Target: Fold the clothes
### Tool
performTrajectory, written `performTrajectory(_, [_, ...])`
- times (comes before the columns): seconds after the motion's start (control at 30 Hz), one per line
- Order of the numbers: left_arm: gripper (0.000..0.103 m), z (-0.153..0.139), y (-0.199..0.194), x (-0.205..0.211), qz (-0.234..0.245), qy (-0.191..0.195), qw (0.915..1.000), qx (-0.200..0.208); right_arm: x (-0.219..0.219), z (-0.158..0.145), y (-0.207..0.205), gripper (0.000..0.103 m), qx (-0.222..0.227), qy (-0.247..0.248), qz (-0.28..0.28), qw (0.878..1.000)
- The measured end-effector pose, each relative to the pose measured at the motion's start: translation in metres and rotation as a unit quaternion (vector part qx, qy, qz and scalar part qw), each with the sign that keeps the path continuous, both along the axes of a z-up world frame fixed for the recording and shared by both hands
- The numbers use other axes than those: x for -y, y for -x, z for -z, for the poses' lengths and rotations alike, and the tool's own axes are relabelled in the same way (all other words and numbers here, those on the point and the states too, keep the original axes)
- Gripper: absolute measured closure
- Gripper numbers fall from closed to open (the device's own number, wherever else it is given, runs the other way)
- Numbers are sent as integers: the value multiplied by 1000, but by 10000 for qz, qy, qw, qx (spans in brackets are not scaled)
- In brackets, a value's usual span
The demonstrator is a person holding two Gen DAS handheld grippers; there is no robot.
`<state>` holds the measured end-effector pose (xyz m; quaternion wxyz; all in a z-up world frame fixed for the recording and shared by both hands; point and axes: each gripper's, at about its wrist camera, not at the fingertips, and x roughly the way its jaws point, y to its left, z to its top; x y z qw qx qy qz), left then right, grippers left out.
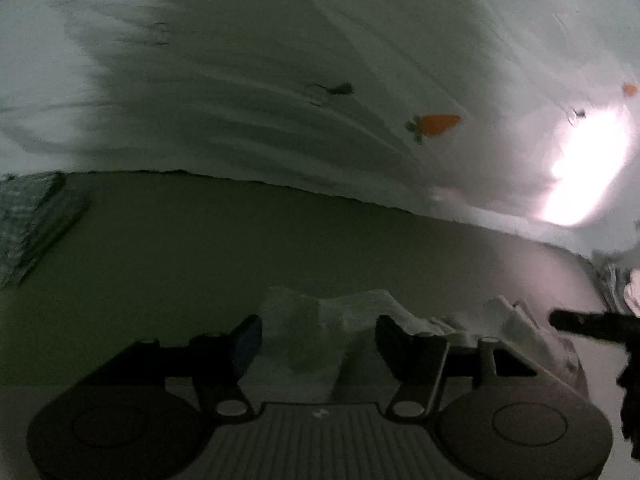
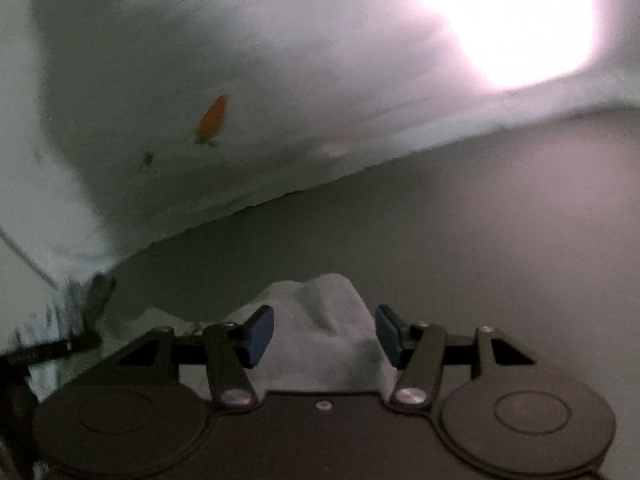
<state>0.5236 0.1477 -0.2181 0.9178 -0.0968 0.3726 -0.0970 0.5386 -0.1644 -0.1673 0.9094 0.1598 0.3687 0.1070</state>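
Jaws of left gripper [image 1: 318, 336] and right gripper [image 2: 325, 334] stand apart, white garment [image 2: 320, 320] bunched between, lower centre, pads not pressing. We judge released fold may spring open; carrot-print sheet [image 1: 360, 80] behind could confuse edges.

A bedroom at home: white carrot-print bedsheet [image 1: 360, 60] over a plain mattress [image 1: 200, 240].

Glare is washing out part of the white sheet [image 2: 280, 60]; the grey patterned cloth [image 1: 28, 224] is running off the picture's left edge.
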Motion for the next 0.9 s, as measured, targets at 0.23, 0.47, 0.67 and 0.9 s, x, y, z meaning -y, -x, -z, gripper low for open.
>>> performTrajectory(0.23, [97,7,-9,-4,-100,135,9998,-123,-11,17,-30,97,-358,26,-202,9992])
performTrajectory(0.47, [98,-22,-2,-42,-758,784,9933,382,24,-26,-10,99,453,-492,506,9965])
performTrajectory(0.67, [93,14,-23,-66,-1539,1041,9820,-340,48,-17,-26,98,231,-608,812,9946])
performTrajectory(0.9, [28,16,0,-71,-1520,1095,9805,-599,43,-6,-6,46,-118,-304,598,9977])
